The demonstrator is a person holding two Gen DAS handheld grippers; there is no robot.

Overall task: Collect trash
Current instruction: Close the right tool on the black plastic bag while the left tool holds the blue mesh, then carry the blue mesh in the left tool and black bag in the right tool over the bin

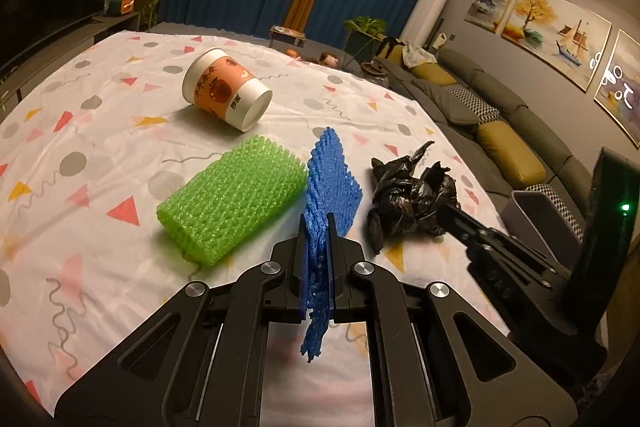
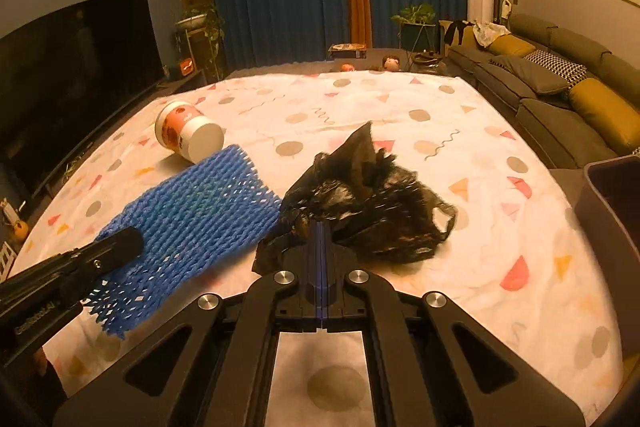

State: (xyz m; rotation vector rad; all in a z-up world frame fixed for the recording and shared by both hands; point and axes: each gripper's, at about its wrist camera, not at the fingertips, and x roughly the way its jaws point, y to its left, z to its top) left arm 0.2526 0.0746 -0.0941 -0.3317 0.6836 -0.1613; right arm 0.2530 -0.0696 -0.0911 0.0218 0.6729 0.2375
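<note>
Patterned cloth is covering the surface. Left tool is clamping a blue net, lifting it edgewise. Right tool is pinching shut on a black bag. Green net is lying at nine o'clock of the blue; cup is lying tipped at eleven.

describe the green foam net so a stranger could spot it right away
On the patterned tablecloth, look in front of the tipped paper cup. The green foam net lies flat there, left of the blue foam net. It is the only bright green item.
</note>
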